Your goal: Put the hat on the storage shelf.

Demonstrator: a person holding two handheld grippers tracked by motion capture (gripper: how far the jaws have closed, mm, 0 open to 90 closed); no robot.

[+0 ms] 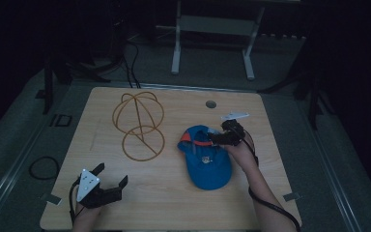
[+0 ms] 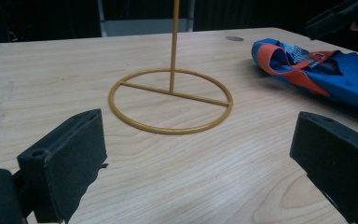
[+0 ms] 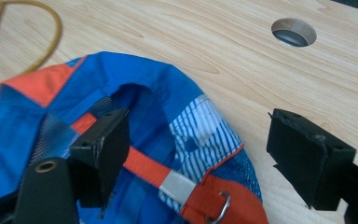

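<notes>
Cap [image 1: 206,159] lies right of centre on the desk [image 1: 164,203]; I've got my right claw [image 1: 221,137] wide open over its strap end, empty, poised to grab. Left claw [image 1: 107,183] idles open, lower left.

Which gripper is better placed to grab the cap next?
Right. The right gripper hangs open right over the blue cap at its back strap, fingers straddling it. The left gripper sits open at the near table edge, well away.
</notes>
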